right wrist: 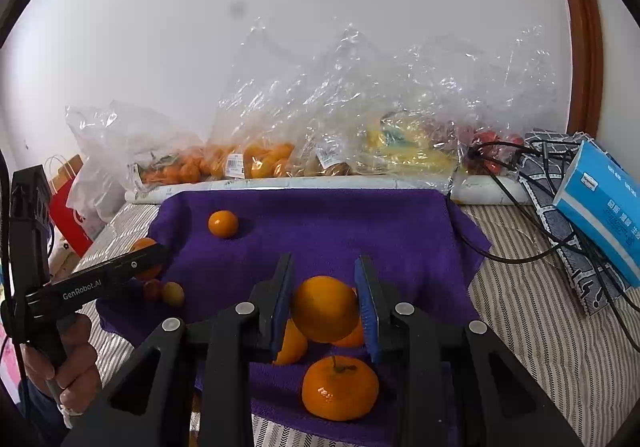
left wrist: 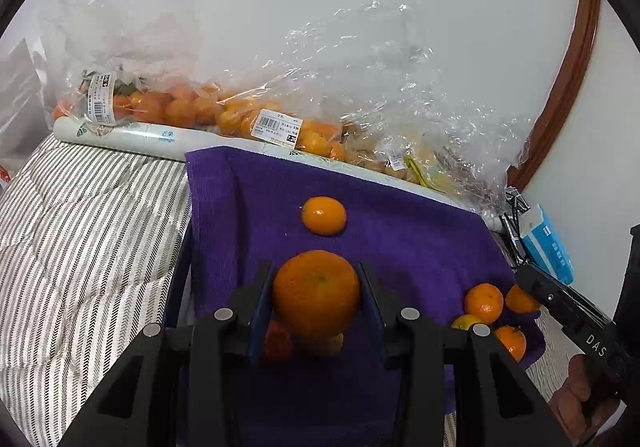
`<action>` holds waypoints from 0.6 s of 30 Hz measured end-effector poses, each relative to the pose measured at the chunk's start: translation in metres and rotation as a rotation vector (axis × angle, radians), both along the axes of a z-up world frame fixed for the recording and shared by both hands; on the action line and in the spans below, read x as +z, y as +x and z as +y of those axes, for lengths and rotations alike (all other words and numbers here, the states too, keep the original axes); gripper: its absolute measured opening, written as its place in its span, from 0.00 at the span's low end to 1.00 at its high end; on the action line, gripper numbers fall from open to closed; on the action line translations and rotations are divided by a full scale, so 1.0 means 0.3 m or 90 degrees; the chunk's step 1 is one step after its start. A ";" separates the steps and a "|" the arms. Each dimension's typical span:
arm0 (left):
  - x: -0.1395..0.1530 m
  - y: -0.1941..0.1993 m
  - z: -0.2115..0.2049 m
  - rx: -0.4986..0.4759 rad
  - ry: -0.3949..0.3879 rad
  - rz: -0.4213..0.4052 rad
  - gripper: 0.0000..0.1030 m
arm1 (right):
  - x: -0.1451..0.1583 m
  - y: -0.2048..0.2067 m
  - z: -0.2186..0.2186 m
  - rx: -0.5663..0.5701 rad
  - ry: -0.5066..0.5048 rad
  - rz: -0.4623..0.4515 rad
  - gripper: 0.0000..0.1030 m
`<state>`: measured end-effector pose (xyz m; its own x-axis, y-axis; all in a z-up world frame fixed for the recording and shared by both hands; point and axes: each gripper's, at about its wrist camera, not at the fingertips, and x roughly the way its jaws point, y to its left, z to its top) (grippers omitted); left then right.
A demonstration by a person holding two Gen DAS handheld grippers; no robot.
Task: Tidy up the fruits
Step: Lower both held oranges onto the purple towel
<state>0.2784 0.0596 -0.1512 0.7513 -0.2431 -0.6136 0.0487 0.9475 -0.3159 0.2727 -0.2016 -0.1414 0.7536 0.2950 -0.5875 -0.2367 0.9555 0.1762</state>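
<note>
Looking along the left gripper [left wrist: 316,297], a big round orange [left wrist: 316,293] is squeezed between its pads above the purple towel [left wrist: 400,239] — lifted, likely for sorting. From the right gripper [right wrist: 325,307], a smaller orange [right wrist: 324,309] is pinched too — near a loose pile.

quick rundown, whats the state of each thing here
left gripper: shut on a big orange
right gripper: shut on a smaller orange
lone orange: loose on the purple towel
fruit bags: by the wall, unopened as far as visible
tissue pack: tilted
</note>
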 end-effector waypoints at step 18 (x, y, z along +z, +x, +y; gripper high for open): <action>-0.023 0.012 -0.029 -0.020 0.015 0.023 0.37 | -0.019 0.004 0.030 0.011 -0.027 0.001 0.30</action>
